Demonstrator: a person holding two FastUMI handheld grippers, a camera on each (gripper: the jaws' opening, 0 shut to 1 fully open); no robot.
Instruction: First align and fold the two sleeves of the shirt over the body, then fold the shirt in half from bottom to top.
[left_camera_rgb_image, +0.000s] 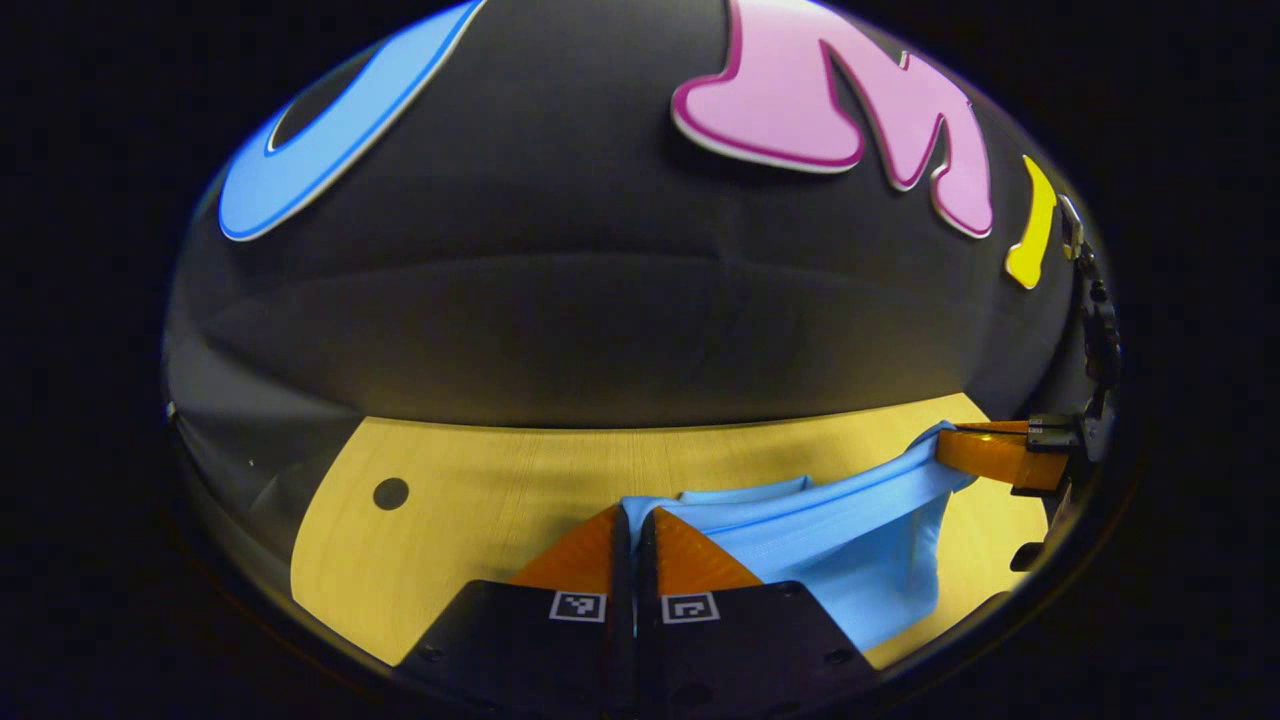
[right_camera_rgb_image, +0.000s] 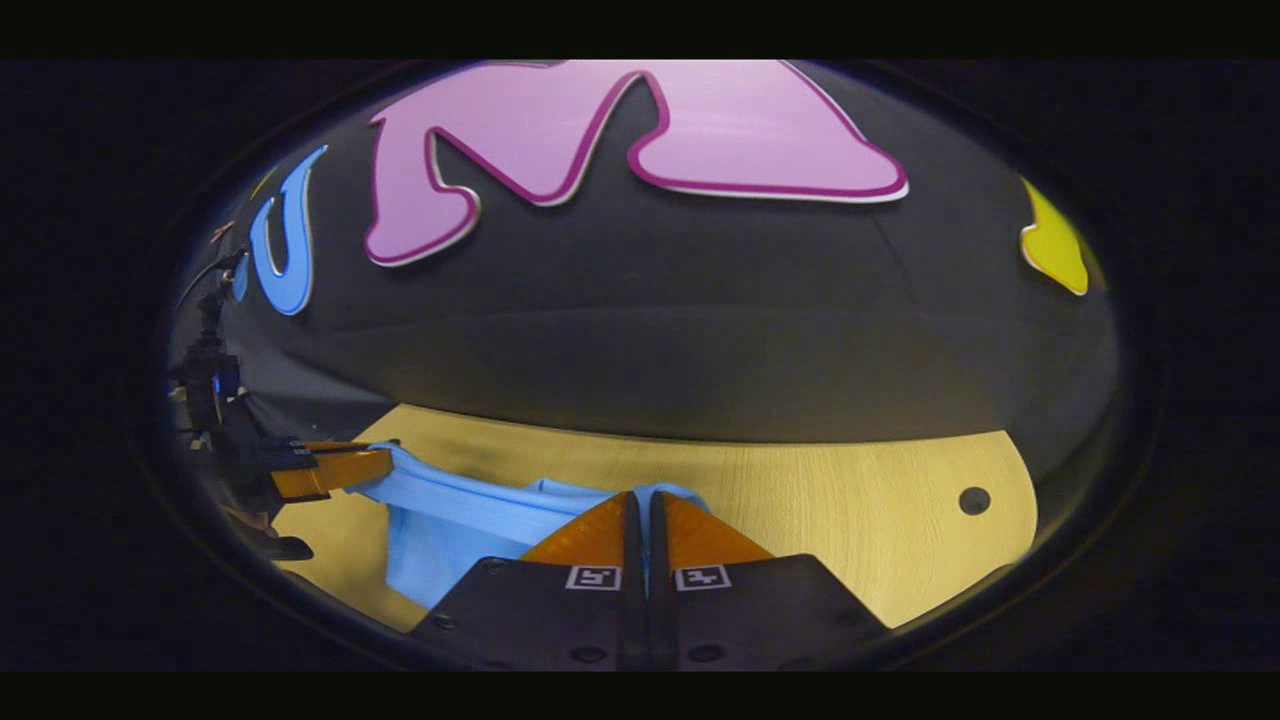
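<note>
Wooden table (left_camera_rgb_image: 480, 480), taut blue shirt (left_camera_rgb_image: 840, 550)

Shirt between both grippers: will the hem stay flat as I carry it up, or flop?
Probably flop: the shirt sags between the left gripper and right gripper and drapes below. It looks thin and light, so likely easy to lift. Keeping it taut should limit bunching.

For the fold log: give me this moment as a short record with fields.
garment: light blue fabric shirt, held stretched between the two grippers above the table
surface: pale wooden table with a round dark hole
left gripper: shut on an edge of the shirt
right gripper: shut on an edge of the shirt
shirt's lower part: hangs down towards the table
stage: cannot tell which fold
</note>
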